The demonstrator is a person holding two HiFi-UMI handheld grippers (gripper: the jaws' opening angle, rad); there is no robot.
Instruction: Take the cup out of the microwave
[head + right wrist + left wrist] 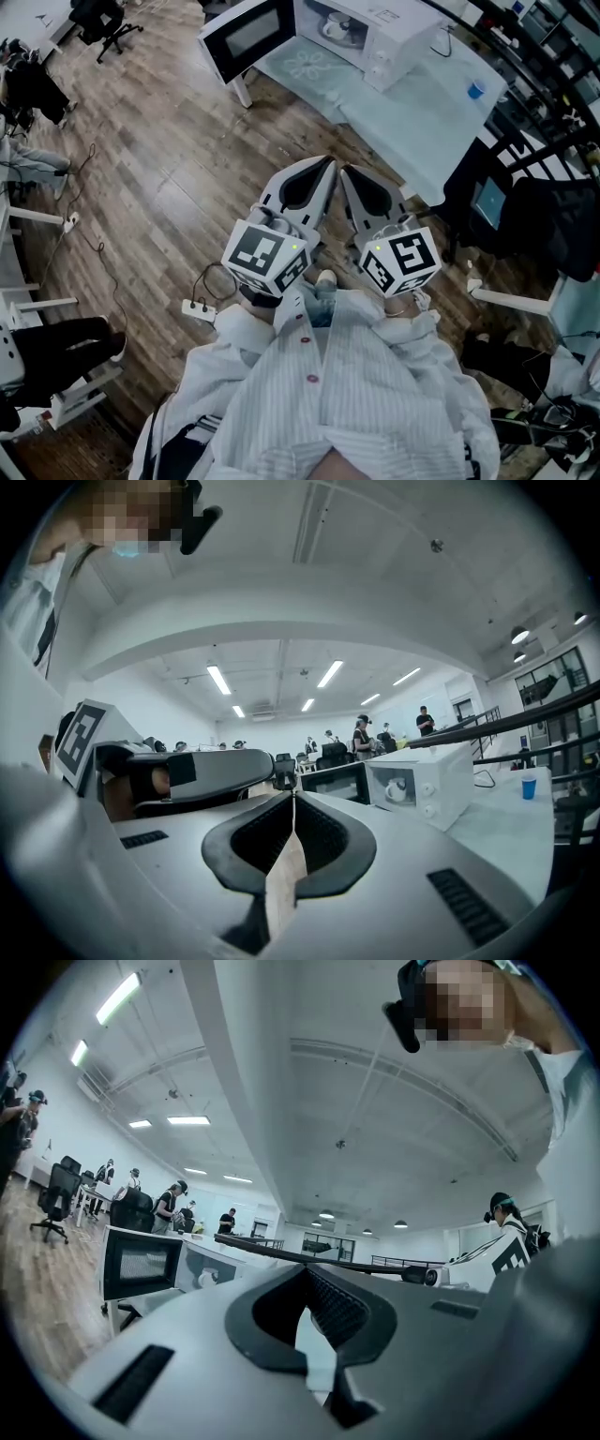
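Note:
The white microwave [375, 33] stands on the pale table [441, 122] at the top of the head view, its door [246, 37] swung open to the left. A white cup [335, 28] sits inside it, also seen as the cup [396, 789] in the right gripper view and the small cup [207, 1278] in the left gripper view. My left gripper [325, 165] and right gripper [345, 172] are held side by side near my chest, well short of the table, pointing toward it. Both are shut with nothing between the jaws.
A small blue cup [476, 91] stands on the table right of the microwave. A dark chair [525, 216] is at the table's right end. A power strip [199, 309] and cables lie on the wood floor to my left. Other people and office chairs [108, 23] are farther off.

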